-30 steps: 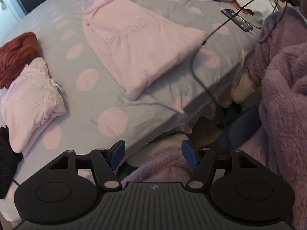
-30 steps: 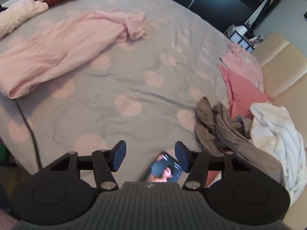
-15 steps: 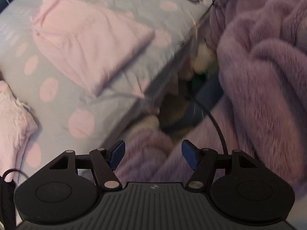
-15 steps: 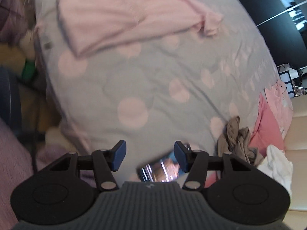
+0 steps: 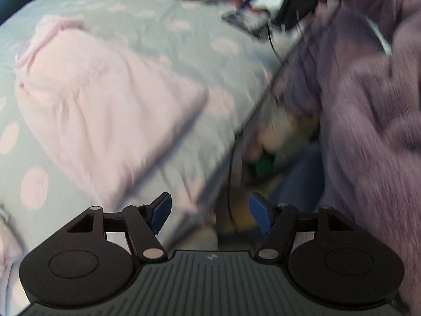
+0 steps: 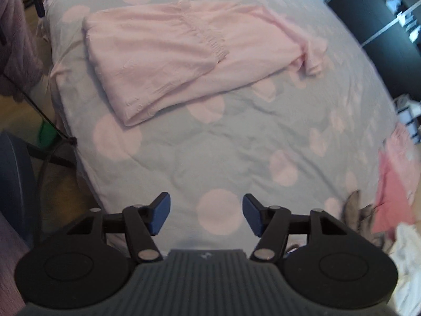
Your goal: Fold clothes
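Both cameras have swung since a second ago: the phone that sat between the right gripper's fingers is gone from view, and the pink garment now fills more of each picture.

Left wrist view: the left gripper point(image 5: 210, 212) hangs over the near edge of the bed point(image 5: 184, 39), its jaws moderately wide with nothing between them. The picture is smeared by motion. The pink garment point(image 5: 105, 110) lies ahead and to the left of the fingers, its near corner just beyond the left pad. To the right, a fuzzy purple sleeve point(image 5: 368, 118) crowds the frame, and a dark cable point(image 5: 231, 163) drops past the bed edge ahead of the gripper. Far ahead, a blurred clutter of items lies on the bed; I cannot tell them apart.

Right wrist view: the right gripper point(image 6: 206, 217) hovers above bare dotted bedding, its jaws opening and empty. The pink garment point(image 6: 189, 55) lies well ahead, spread lengthwise and seemingly folded once, a sleeve bunched at its far right end. To the right of the gripper sit a grey garment point(image 6: 360, 210), a coral-pink one point(image 6: 392, 189) and a white one point(image 6: 407, 263), all loose.

By my reading, this garment is only partly folded and not yet gripped, and the heap on the right is still waiting.
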Available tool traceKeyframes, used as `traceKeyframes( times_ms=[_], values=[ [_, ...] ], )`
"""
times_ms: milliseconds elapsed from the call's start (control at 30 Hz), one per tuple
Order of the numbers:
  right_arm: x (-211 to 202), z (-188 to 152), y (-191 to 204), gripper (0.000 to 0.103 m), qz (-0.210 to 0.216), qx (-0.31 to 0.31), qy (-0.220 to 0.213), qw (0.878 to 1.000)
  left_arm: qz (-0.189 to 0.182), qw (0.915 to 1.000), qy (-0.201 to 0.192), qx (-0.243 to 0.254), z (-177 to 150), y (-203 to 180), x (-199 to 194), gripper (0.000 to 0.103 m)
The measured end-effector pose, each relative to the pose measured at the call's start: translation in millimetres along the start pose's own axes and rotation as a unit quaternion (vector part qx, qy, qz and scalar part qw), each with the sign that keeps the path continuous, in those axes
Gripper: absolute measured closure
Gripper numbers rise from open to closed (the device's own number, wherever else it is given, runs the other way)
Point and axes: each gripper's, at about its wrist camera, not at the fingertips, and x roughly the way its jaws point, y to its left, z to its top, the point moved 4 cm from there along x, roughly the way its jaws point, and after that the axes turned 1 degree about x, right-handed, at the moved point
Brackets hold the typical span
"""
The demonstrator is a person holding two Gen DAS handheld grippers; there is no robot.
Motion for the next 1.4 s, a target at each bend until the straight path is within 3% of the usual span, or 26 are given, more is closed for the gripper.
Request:
traceKeyframes(
  times_ms=[167,267,367,500,533,600,733,800,900,967,1067,1133,1233,1333,1400],
  values=[
    [45,29,17,0.039,0.055,0.025,-0.003,0.998,0.008,0.9931,-0.113,-0.029,39,11,4,0.039],
    [77,34,47,0.040,0.017,-0.040,0.028,0.999,0.031,0.9808,-0.183,-0.058,62,21,0,0.037],
    [88,33,68,0.042,-0.002,-0.064,0.032,0.997,0.052,0.9603,-0.256,-0.098,78,33,-4,0.033],
    [72,39,52,0.042,0.045,0.065,-0.040,0.996,0.082,0.9192,-0.348,-0.165,92,53,-5,0.029],
    [65,42,40,0.042,0.069,0.117,-0.064,0.989,0.086,0.9087,-0.365,-0.183,96,60,-7,0.029],
    [49,50,12,0.040,0.122,0.226,-0.118,0.959,0.097,0.8869,-0.394,-0.221,103,75,-11,0.029],
    [19,58,-38,0.032,0.188,0.392,-0.214,0.875,0.140,0.8410,-0.422,-0.309,100,102,-13,0.029],
    [12,61,-55,0.031,0.196,0.445,-0.251,0.837,0.151,0.8263,-0.417,-0.347,92,111,-12,0.029],
    [11,60,-77,0.026,0.168,0.494,-0.282,0.805,0.158,0.8378,-0.378,-0.361,86,111,0,0.029],
    [17,59,-90,0.026,0.147,0.512,-0.280,0.799,0.164,0.8459,-0.348,-0.369,81,109,11,0.029],
    [34,52,-113,0.027,0.121,0.533,-0.267,0.794,0.171,0.8462,-0.311,-0.398,68,107,32,0.029],
    [50,61,-130,0.029,0.116,0.526,-0.251,0.804,0.187,0.8482,-0.282,-0.407,61,105,47,0.029],
    [71,92,-145,0.032,0.150,0.480,-0.228,0.834,0.196,0.8585,-0.259,-0.397,61,107,64,0.029],
    [90,126,-158,0.032,0.191,0.427,-0.204,0.860,0.214,0.8501,-0.261,-0.404,61,114,67,0.029],
    [101,142,-152,0.032,0.216,0.397,-0.206,0.868,0.226,0.8425,-0.270,-0.408,62,120,66,0.029]
  ],
)
